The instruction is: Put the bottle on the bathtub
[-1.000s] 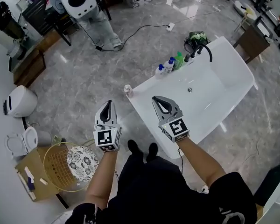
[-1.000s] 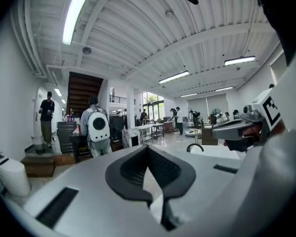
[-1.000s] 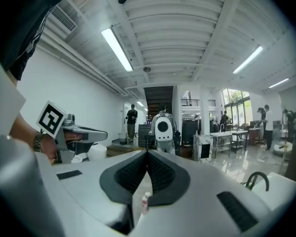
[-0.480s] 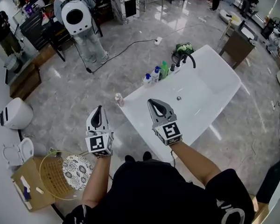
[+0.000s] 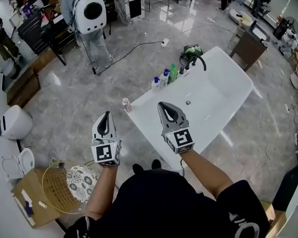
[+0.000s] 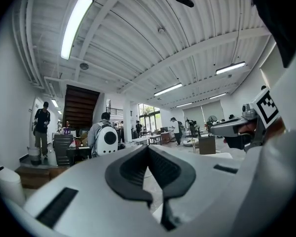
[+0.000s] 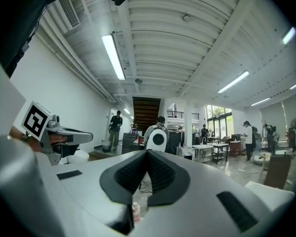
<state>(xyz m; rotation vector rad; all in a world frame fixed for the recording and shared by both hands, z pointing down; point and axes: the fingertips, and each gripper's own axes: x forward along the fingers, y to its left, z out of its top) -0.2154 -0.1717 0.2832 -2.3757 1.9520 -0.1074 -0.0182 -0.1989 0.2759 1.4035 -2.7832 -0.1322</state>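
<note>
A small white-and-pink bottle (image 5: 125, 104) stands by the near-left corner of the white bathtub (image 5: 223, 90), apparently on the floor. It also shows low between the jaws in the right gripper view as the bottle (image 7: 135, 212). Three more bottles, two white with blue caps (image 5: 160, 80) and one green (image 5: 174, 73), line the tub's left rim near the black faucet (image 5: 198, 59). My left gripper (image 5: 105, 117) hangs over the floor, short of the small bottle, shut and empty (image 6: 148, 147). My right gripper (image 5: 165, 106) is over the tub's near end, shut and empty (image 7: 147, 152).
A person with a white backpack (image 5: 90, 11) stands at the back left, with a cable (image 5: 134, 48) trailing across the floor. A wicker basket (image 5: 64, 182), a cardboard box (image 5: 27, 202) and toilets (image 5: 14, 122) sit at the lower left. A brown cabinet (image 5: 248, 48) is behind the tub.
The head view has shifted, so the tub and bottles sit a little higher and further left. Both grippers stay shut and empty in about the same pose.
</note>
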